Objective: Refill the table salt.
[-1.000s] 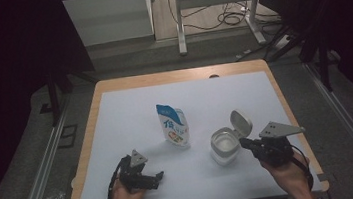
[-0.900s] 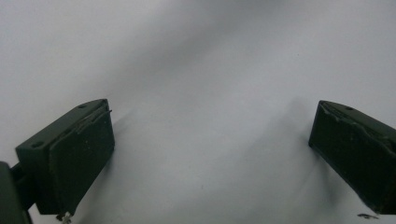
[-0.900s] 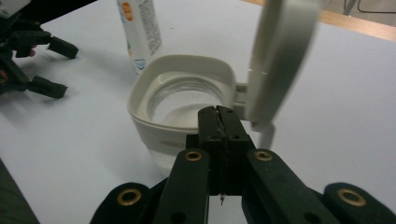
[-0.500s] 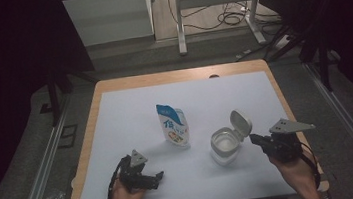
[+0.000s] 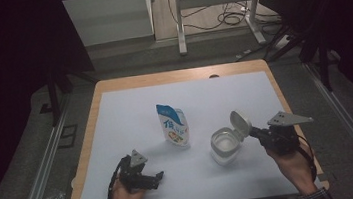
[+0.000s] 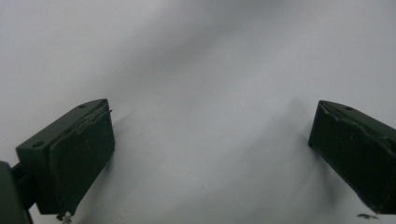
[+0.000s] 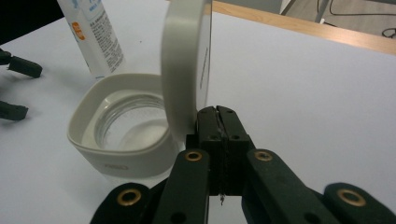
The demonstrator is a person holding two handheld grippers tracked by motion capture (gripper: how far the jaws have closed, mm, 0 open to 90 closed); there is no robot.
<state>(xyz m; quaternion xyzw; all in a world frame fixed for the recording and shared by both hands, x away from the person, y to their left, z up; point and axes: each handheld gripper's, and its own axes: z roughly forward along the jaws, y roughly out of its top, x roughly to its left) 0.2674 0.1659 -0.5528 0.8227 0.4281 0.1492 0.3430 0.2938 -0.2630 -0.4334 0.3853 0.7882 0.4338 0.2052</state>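
Since the earlier frames the right gripper has slid away from the jar toward the desk's right edge, where a second ago it sat close against the lid; now its tip is just behind the raised flip lid. The left gripper has not shifted from its spot near the front-left corner of the desk, and the pouch stands where it did, near the middle.

My reading is that the lid has been swung up and the jar is now open, so the pouch is likely next.

The high view gives the layout, left to right: the left gripper low by the front edge with its jaws spread and nothing between them, the upright blue-and-white pouch, then the jar just right of centre toward the front, lid tilted back toward the right hand.

The left gripper view adds its two jaws standing wide apart over the bare white surface. The right gripper view shows what the high view cannot: the right gripper's jaws are pressed together, their tips right against the lid's lower edge by the hinge. Whether they nip it or merely touch I cannot tell. It also shows the jar's clear, seemingly empty inside.
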